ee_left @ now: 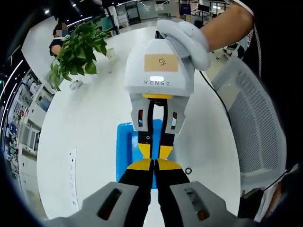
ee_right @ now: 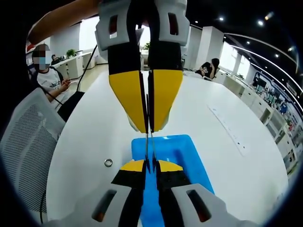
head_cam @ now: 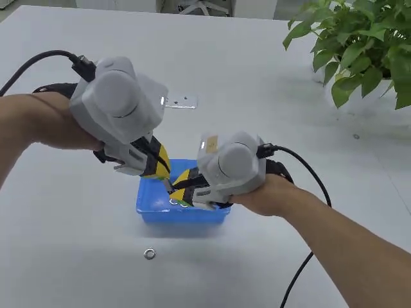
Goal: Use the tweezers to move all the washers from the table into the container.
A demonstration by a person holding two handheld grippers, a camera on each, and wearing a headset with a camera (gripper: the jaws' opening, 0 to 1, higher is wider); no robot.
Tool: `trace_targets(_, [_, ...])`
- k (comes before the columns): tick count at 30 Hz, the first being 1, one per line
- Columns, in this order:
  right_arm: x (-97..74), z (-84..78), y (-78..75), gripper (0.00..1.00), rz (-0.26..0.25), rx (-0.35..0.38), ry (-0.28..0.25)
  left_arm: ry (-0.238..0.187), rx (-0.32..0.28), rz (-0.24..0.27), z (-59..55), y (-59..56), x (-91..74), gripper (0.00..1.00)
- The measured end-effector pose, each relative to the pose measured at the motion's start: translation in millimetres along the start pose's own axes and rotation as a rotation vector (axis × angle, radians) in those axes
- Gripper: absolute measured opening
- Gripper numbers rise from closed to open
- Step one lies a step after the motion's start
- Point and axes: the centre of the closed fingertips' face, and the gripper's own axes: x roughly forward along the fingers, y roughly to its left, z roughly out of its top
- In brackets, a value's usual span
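One washer is left out on the white table, lying flat on the near part of the surface, a little off the near-left corner of the blue container and clear of it. In the right gripper view the same ring sits left of the container's long side. The tweezers are a thin dark line running along the container's length, and they look held at both ends: the right gripper has its yellow-tipped jaws closed on one end and the left gripper has its jaws pinched shut on the other, the two meeting nose to nose above the container. From where I stand the washer lies towards the person from both claws and slightly to the left. The tips seem about equally near it, so I would guess the tweezers must come back out over the near rim and tip downward to reach it. Inside the container I can make out a glint or two of metal near the jaws, probably washers, though I cannot count them. A potted plant stands at the far right corner.
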Motion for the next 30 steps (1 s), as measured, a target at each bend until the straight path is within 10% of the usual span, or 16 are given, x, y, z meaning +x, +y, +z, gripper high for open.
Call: trace_targets(30, [0.5, 21.3, 30.1, 0.10, 0.017, -0.039, -0.020, 0.001, -0.012, 0.023, -4.9, -31.3, -20.7, 0.05])
